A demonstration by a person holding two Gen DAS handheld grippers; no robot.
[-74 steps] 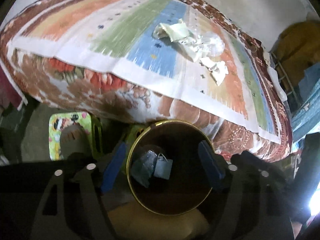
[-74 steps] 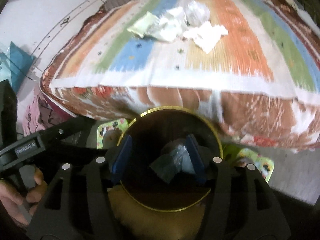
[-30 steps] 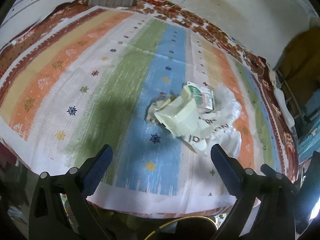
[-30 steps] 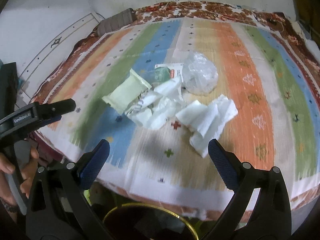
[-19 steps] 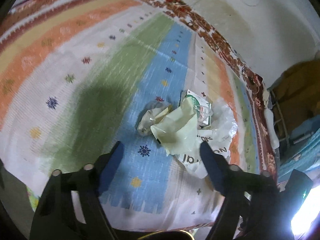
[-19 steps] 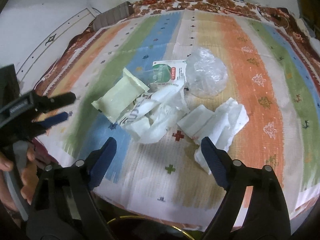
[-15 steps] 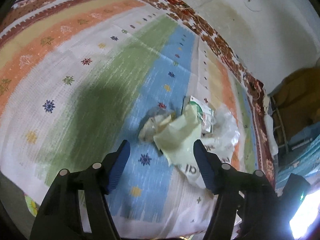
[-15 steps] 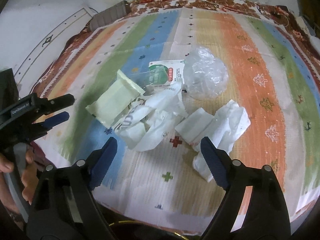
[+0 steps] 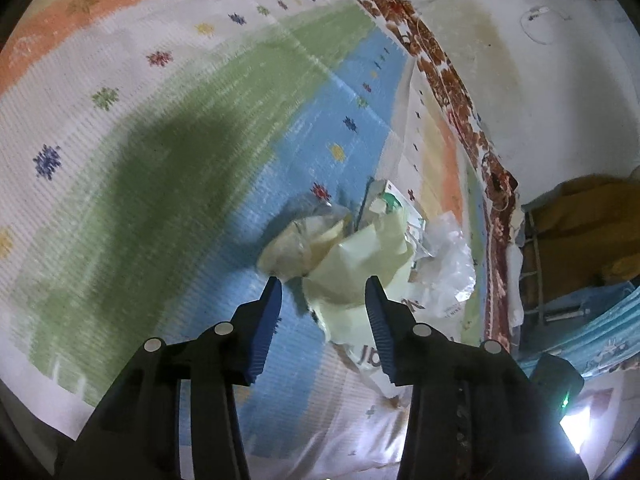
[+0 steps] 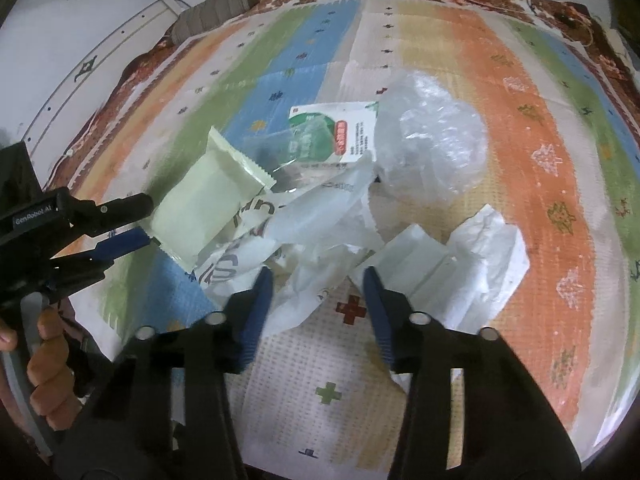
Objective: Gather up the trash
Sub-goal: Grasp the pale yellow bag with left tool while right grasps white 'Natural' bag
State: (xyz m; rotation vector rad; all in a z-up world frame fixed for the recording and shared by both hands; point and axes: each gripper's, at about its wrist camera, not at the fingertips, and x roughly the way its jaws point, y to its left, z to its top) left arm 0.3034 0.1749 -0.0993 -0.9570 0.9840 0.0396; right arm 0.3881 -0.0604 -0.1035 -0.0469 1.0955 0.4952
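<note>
A heap of trash lies on a striped mat (image 10: pixel 540 92). My left gripper (image 9: pixel 323 282) points down at a pale green wrapper (image 9: pixel 360 264). Its jaws are closing with the wrapper's lower end between them, and the pads are not pressing. From the right wrist camera, the left gripper (image 10: pixel 149 220) straddles a corner of the pale green wrapper (image 10: pixel 204 204). My right gripper (image 10: pixel 317 274) is closing too, with a crumpled white plastic bag (image 10: pixel 320 236) between its blue pads, not pinched. Folded white paper (image 10: pixel 452 268) lies just right of it.
A green-and-white packet (image 10: pixel 336 132) and a clear plastic bag (image 10: pixel 432 136) lie behind the heap. Clear crumpled wrap (image 9: pixel 296 240) sits left of the wrapper. A person's hand (image 10: pixel 44 360) holds the left gripper's handle. A grey cushion (image 10: pixel 216 12) lies at the mat's far edge.
Both grippers have come down close to the heap, and their jaws have narrowed from wide open. The left one has rolled. The round bin has dropped out of view.
</note>
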